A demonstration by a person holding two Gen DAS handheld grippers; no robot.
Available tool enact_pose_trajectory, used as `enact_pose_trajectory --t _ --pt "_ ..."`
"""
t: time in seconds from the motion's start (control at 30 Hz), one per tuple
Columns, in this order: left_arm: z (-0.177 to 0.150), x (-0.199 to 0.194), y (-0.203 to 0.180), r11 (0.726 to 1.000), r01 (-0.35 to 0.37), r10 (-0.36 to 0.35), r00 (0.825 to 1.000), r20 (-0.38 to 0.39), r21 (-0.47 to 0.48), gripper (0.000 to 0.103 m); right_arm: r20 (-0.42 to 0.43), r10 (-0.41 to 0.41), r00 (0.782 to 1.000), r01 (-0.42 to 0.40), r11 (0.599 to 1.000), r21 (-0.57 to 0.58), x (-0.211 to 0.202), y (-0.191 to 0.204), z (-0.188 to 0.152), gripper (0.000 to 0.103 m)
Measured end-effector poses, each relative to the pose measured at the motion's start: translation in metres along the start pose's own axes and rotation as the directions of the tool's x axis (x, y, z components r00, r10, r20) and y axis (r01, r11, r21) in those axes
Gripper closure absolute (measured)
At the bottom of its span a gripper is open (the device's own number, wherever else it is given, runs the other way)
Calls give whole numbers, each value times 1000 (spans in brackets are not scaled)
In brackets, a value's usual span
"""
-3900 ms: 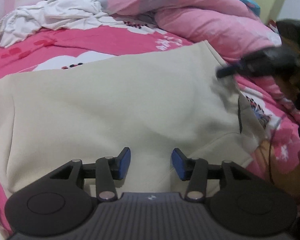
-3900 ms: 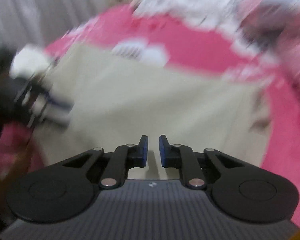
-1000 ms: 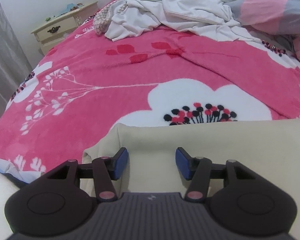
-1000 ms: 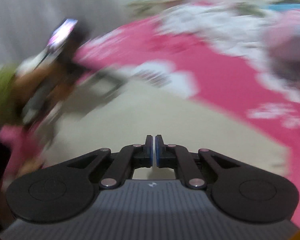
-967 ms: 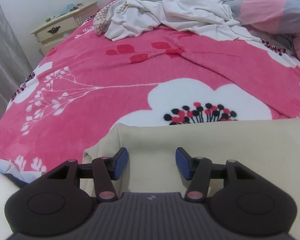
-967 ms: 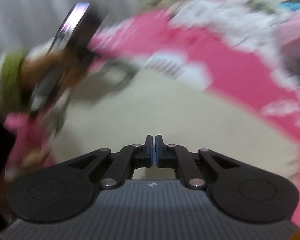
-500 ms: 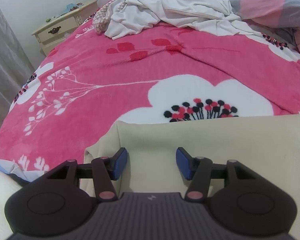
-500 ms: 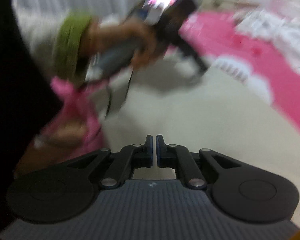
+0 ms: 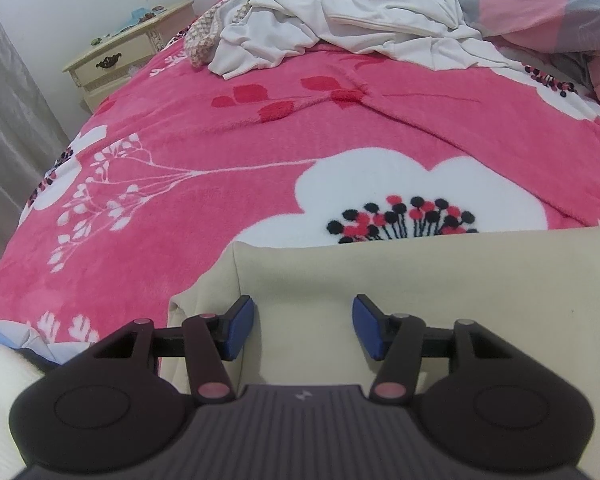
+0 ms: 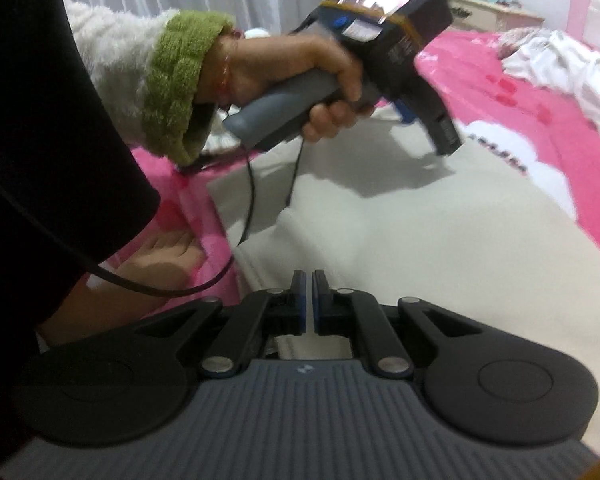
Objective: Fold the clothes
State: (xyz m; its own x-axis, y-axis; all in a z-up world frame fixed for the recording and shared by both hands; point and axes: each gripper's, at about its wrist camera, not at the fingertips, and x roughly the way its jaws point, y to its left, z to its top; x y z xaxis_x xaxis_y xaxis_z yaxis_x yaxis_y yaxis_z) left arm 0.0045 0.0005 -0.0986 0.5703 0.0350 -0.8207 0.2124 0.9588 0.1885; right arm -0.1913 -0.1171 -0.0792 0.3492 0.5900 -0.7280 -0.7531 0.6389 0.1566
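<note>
Left claw (image 9: 303, 329) gapes at lower centre over the cream garment (image 9: 480, 280); right claw (image 10: 309, 305) clenched, contents unclear; pinch both layers

Your working surface is a bed (image 9: 220, 128) covered by a pink blanket (image 9: 260, 160) printed with white blossoms, red leaves and black-and-red stamens. Directly on the blanket, nearest you, lies a cream garment (image 9: 420, 280), spread flat, its far edge straight and one corner folded at the left; the right wrist view shows the same garment (image 10: 440, 240) running across the blanket toward the bed's near edge. At the far end lies a rumpled heap of white clothes (image 9: 360, 20), touching a pink-and-grey quilt (image 9: 540, 4) bunched at the right.
</note>
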Motion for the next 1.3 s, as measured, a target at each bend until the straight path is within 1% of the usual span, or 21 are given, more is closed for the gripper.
enact_pose_trajectory --t 0.1,0.17,0.23,0.37,0.83,1.3 --pt "0 -1 0 1000 1 -1 1000 -2 2 46 -84 17 996 -17 1000 4 21 1 -14 100" --pt "0 -1 0 1000 3 -3 1000 -3 3 46 -83 22 996 -19 999 26 26 -1 -21 100" --pt "0 0 1 1000 6 -6 1000 -3 2 46 -94 34 995 -28 997 66 27 -5 -17 100" --pt "0 0 2 1000 8 -8 1000 -3 5 46 -100 32 995 -25 997 69 28 -4 -16 100" --pt "0 0 2 1000 16 -16 1000 -7 7 46 -117 50 992 -34 990 135 30 -11 -14 100" --pt "0 0 2 1000 16 -16 1000 -10 7 46 -116 47 992 -31 990 135 28 -10 -15 100"
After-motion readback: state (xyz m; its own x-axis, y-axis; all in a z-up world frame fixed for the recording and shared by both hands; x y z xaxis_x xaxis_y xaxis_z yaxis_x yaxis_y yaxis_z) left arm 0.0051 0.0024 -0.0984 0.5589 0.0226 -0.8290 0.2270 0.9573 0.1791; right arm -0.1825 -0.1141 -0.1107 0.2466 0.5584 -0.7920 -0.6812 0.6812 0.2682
